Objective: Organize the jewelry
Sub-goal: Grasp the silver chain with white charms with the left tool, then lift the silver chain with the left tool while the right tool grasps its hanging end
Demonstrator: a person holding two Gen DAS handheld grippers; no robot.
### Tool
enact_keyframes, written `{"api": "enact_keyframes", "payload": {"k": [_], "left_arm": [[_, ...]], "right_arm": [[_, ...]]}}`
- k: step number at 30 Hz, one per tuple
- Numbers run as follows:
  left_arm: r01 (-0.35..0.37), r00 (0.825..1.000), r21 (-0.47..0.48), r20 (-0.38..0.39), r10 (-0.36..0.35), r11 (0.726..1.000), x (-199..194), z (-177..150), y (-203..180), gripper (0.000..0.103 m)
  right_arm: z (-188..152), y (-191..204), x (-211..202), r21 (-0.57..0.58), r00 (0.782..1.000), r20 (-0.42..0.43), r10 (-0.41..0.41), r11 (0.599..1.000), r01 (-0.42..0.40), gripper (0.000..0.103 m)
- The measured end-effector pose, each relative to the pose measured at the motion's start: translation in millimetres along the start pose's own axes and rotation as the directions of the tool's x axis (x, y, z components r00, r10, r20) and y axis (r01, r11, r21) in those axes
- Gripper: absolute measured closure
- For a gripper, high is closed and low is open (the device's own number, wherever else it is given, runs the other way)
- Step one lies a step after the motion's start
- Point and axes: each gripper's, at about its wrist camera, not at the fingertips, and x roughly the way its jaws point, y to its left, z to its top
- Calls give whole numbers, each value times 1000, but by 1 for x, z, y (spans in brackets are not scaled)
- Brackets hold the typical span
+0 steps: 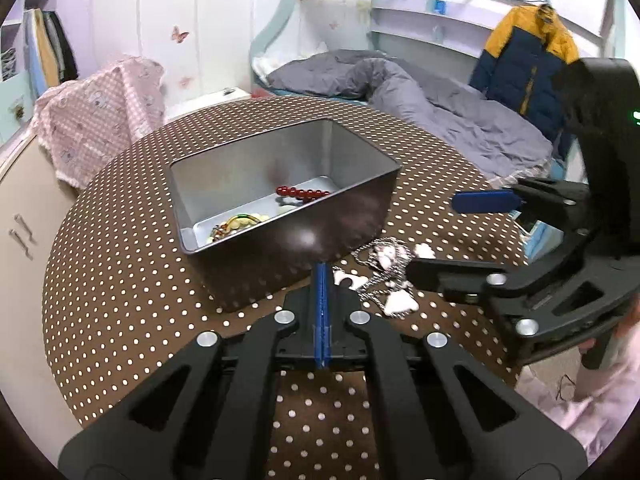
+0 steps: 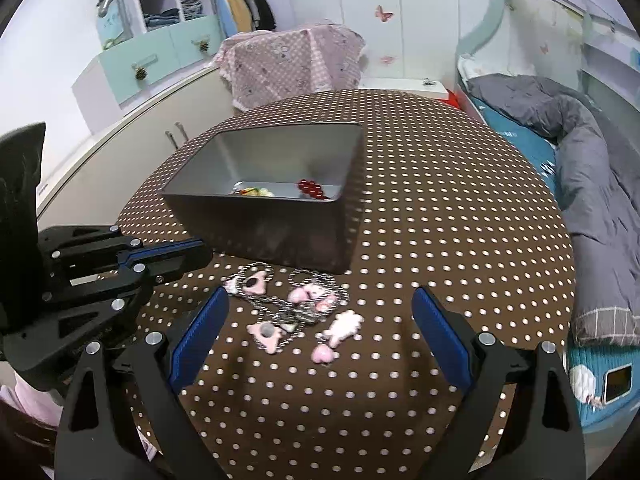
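The pink-charm necklaces (image 2: 292, 312) lie tangled on the bench (image 2: 460, 220) before the tin (image 2: 280, 224) — between the right gripper (image 2: 320, 336)'s released fingers; the left gripper (image 1: 322, 280), clenched empty, sits beside.

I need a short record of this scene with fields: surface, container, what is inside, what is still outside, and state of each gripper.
surface: round table with brown polka-dot cloth
container: metal tin, open, no lid seen
inside: red bead bracelet and a yellowish piece
outside: pink charm necklace on chain, lying in front of the tin
left gripper: shut, empty, near the tin
right gripper: open, over the necklace, not touching
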Motion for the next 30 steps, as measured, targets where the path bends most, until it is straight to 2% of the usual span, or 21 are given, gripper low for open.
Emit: {"api": "enact_keyframes", "payload": {"k": [3,8,9,10,12,14,15,16,17,21,25,30], "left_arm": [[23,1000,20,-17,-23,1000,2,-4,-1,102],[21,997,18,-70,-20,1000,20,-8,-5,101],[23,997,14,-76,-22,1000,22,-8,-5,93],[22,997,13,-77,-21,1000,23,-8,-5,73],[23,998,13,-59,-22,1000,21,-9,-4,47],[30,998,19,-48,-29,999,18,-8,-5,47],[29,998,27,-48,-27,999,18,-9,-5,50],[26,998,32,-56,-24,999,20,-9,-5,61],[23,997,34,-71,-20,999,23,-10,-5,67],[18,994,37,-105,-14,999,35,-14,-4,79],[18,995,18,-98,-16,1000,37,-13,-1,88],[-5,997,26,-82,7,1000,34,-13,-3,89]], "right_arm": [[2,6,4,-18,1000,-7,-1,1000,1,14],[3,6,5,-16,1000,-12,-8,1000,8,14],[2,5,5,-13,1000,-13,-11,1000,11,14],[2,4,5,-10,1000,-14,-15,1000,15,14],[2,2,5,-6,1000,-17,-18,1000,18,14],[1,2,5,-3,1000,-18,-21,1000,21,14],[1,2,5,-2,1000,-19,-21,1000,21,14],[1,2,5,-1,1000,-20,-20,1000,20,14],[0,3,5,-2,1000,-19,-20,1000,20,14],[0,4,6,-8,1000,-18,-15,1000,15,14],[1,2,6,1,1000,-20,-23,1000,23,14],[1,3,5,-1,1000,-18,-25,1000,25,14]]}}
